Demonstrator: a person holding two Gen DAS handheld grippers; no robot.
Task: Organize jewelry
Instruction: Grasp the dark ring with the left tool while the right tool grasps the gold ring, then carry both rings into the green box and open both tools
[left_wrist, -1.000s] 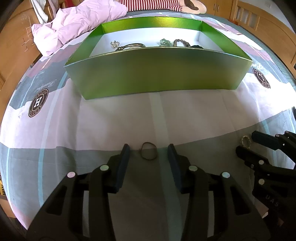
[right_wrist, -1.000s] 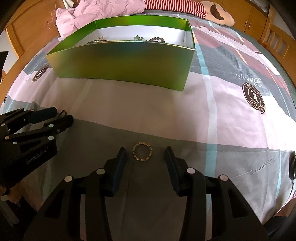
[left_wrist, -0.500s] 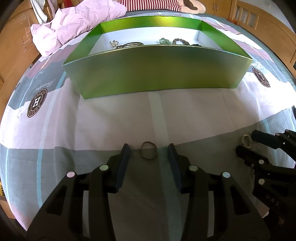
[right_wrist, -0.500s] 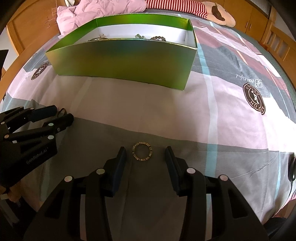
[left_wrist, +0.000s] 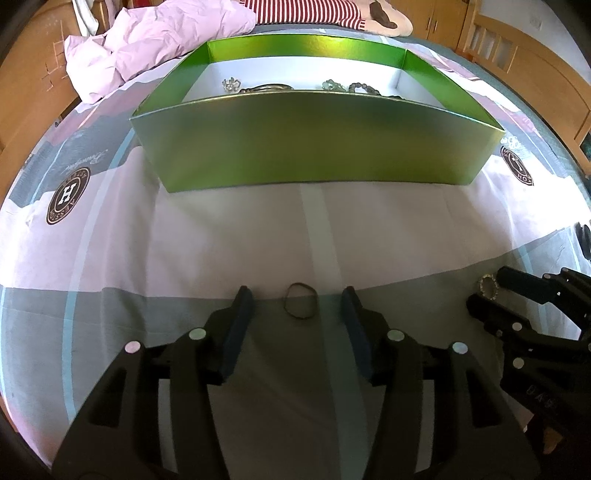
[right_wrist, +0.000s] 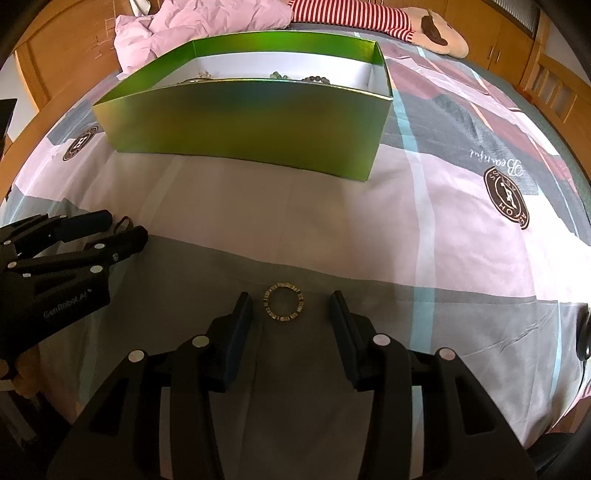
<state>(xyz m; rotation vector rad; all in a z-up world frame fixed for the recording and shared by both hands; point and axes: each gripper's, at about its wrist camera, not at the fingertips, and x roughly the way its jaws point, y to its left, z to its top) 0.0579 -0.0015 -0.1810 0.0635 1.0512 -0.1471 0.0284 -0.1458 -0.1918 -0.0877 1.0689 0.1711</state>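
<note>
A thin dark ring band (left_wrist: 300, 305) lies on the bedsheet between the tips of my open left gripper (left_wrist: 297, 301). A gold studded ring (right_wrist: 283, 307) lies between the tips of my open right gripper (right_wrist: 291, 304); it also shows at the right of the left wrist view (left_wrist: 488, 287). A green box (left_wrist: 310, 147) with a white inside stands ahead and holds several bracelets and beads (left_wrist: 266, 88). In the right wrist view the box (right_wrist: 243, 125) is ahead to the left, and the left gripper (right_wrist: 125, 230) is at the far left.
The patterned pink, grey and maroon bedsheet (right_wrist: 461, 206) covers the bed. A crumpled pink cloth (left_wrist: 155, 40) and a striped plush toy (right_wrist: 369, 18) lie behind the box. A wooden bed frame (left_wrist: 532, 74) runs along the edges.
Both grippers stay open around their rings. The views have shifted only very slightly; the box sits a touch nearer.
</note>
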